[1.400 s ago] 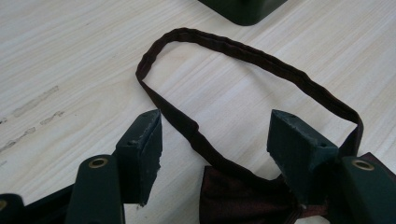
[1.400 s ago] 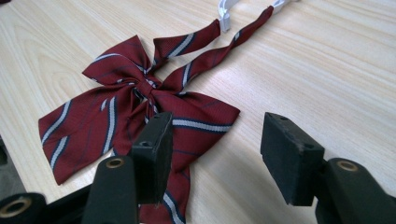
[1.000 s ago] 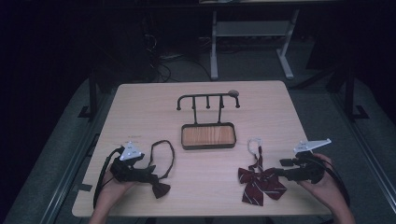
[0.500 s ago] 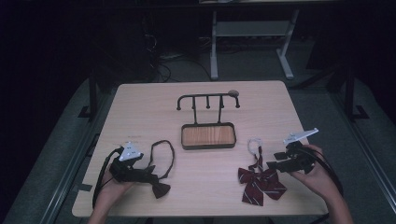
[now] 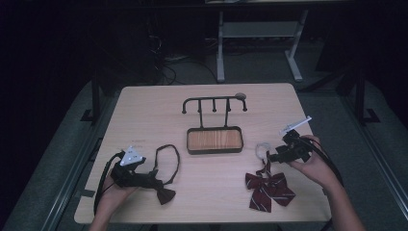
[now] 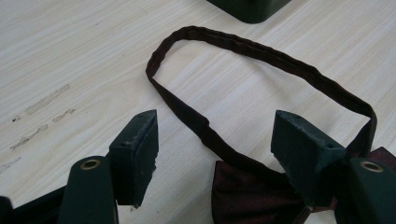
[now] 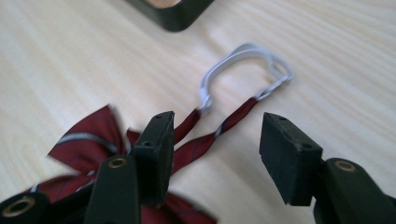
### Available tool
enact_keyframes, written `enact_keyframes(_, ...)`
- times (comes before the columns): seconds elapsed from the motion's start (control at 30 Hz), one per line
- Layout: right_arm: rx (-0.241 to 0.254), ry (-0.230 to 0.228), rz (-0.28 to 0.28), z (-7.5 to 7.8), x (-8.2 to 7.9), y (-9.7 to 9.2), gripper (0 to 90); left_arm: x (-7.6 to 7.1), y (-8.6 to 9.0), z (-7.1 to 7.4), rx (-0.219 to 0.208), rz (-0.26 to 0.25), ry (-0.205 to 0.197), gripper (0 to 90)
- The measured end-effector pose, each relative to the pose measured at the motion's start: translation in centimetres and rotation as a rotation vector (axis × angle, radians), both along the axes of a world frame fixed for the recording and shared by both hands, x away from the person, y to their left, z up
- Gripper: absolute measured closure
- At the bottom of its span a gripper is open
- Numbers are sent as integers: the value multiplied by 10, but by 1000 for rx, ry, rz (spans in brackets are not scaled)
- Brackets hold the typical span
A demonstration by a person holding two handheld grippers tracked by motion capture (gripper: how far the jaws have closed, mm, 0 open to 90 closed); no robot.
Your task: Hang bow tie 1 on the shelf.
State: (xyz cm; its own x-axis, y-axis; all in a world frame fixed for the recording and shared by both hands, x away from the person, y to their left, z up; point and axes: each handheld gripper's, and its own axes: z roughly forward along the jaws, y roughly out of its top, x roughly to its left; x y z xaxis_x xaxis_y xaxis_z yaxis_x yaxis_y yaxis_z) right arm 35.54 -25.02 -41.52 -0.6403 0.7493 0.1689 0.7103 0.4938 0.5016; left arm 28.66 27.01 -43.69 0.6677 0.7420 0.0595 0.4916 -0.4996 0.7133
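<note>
While both jaws gape, the right gripper [image 7: 212, 149] (tilted) straddles the striped bow tie [image 7: 88, 144].

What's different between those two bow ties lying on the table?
The dark bow tie near the left gripper is plain, while the red bow tie near the right gripper carries pale stripes. The dark bow tie's neck loop is a wide ring of dark fabric; the red bow tie's loop is narrow and ends in white elastic. The red bow tie looks bigger, with hanging tails. Both lie flat, between open jaws.
</note>
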Motion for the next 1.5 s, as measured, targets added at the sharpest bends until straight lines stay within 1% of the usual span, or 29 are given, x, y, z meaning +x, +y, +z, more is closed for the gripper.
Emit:
enact_keyframes(0.13,-17,13,-17,2,14,3,459,0,1,0,1,1,4,327)
enact_keyframes(0.23,-47,16,-28,4,23,6,461,1,1,-1,0,-1,7,326)
enact_keyframes(0.3,-46,27,-41,5,29,8,462,1,1,-1,1,-2,7,326)
enact_keyframes(0.43,-80,48,-65,4,40,13,462,1,2,0,0,-5,6,327)
enact_keyframes(0.5,-80,64,-79,1,44,16,465,1,2,-1,0,-6,9,327)
enact_keyframes(0.6,-100,85,-92,-5,49,19,469,1,3,-1,2,-4,9,327)
enact_keyframes(0.67,-126,98,-99,-9,52,20,481,1,3,0,2,-4,6,327)
enact_keyframes(0.7,-140,100,-104,-11,53,21,485,1,3,-1,1,-3,8,326)
enact_keyframes(0.83,-160,118,-115,-16,56,24,512,1,3,0,9,-9,8,326)
enact_keyframes(0.9,-178,124,-128,-18,58,25,525,1,3,0,8,-9,7,327)
enact_keyframes(0.97,-186,130,-126,-20,58,27,534,1,3,0,8,-9,6,327)
enact_keyframes(1.07,-200,134,-123,-22,59,31,563,1,3,0,7,-9,5,327)
enact_keyframes(1.2,-236,138,-128,-26,60,35,619,1,3,0,1,-7,5,326)
enact_keyframes(1.23,-239,140,-128,-27,60,36,630,1,4,0,0,-6,4,326)
enact_keyframes(1.3,-257,134,-126,-27,60,38,675,1,4,0,-2,-6,4,327)
enact_keyframes(1.43,-274,127,-135,-26,59,39,769,1,3,0,-1,-7,4,327)
enact_keyframes(1.5,-277,128,-131,-26,59,39,820,1,3,0,-2,-7,3,327)
